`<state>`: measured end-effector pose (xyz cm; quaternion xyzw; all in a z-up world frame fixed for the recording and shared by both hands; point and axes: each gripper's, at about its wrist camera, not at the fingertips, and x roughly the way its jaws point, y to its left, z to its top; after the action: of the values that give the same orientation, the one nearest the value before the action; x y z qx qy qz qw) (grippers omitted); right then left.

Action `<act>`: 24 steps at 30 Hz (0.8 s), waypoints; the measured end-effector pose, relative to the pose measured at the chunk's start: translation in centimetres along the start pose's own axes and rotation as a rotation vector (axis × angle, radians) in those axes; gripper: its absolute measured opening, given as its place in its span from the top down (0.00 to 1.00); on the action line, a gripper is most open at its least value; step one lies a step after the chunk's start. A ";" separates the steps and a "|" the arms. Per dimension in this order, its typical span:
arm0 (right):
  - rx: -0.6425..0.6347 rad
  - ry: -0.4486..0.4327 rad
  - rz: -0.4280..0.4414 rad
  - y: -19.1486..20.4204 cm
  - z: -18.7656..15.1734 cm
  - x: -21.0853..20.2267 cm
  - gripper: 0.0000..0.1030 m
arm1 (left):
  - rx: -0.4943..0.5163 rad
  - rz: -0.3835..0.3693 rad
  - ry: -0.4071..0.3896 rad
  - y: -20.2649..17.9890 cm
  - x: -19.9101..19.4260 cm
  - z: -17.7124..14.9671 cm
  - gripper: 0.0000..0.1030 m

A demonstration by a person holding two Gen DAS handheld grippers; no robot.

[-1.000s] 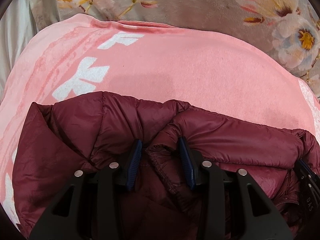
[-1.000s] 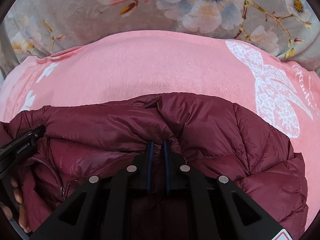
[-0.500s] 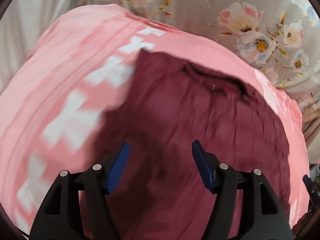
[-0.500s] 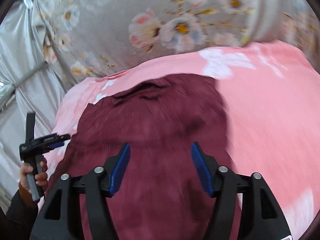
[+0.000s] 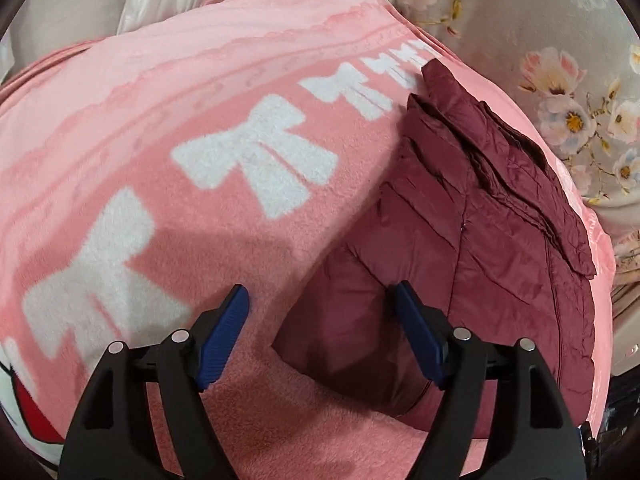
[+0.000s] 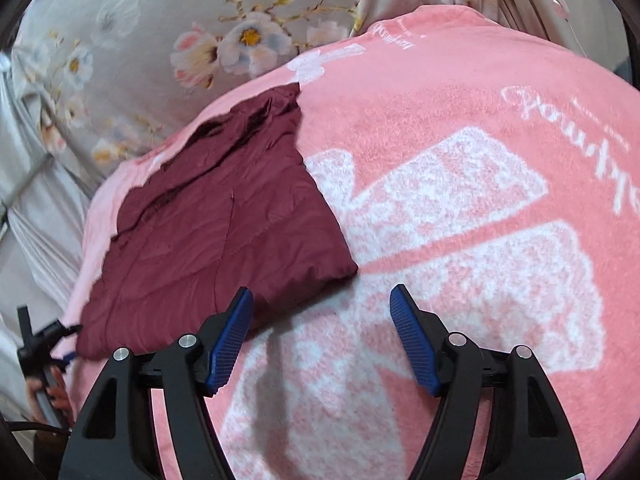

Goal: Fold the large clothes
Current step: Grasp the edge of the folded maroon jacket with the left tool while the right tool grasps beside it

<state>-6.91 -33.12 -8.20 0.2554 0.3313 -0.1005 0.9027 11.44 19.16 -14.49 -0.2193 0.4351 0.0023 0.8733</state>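
A maroon quilted puffer jacket (image 5: 472, 248) lies folded flat on a pink fleece blanket (image 5: 200, 92). In the left wrist view it fills the right half. My left gripper (image 5: 320, 328) hangs over its near-left corner, jaws opening, blue pads clear of the fabric, nothing gripped. In the right wrist view the jacket (image 6: 216, 224) lies to the left. My right gripper (image 6: 322, 328) hovers by its near-right corner over the blanket (image 6: 460, 216), jaws opening and empty. The other gripper (image 6: 40, 344), held in a hand, shows at the far left edge.
White bows run across the blanket (image 5: 256, 160), and a large white print (image 6: 460, 248) lies under my right gripper. Grey floral bedding (image 6: 160, 40) lies beyond the blanket. Pale satin fabric (image 6: 36, 216) bunches at the left.
Both grippers let go of the jacket's edge and opened. They pulled back and apart toward the jacket's two near corners. The bunched jacket now lies flat and folded on the blanket.
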 end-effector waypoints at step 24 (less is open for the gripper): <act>-0.233 -0.294 0.156 3.4 -1.7 -13.9 1.00 | 0.120 -0.283 -0.121 -3.1 -13.4 -1.2 0.94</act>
<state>-17.21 -29.17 1.10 0.1566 0.1848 -0.0275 0.9698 2.82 18.45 -3.74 -0.2253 0.3457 -0.1333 0.9011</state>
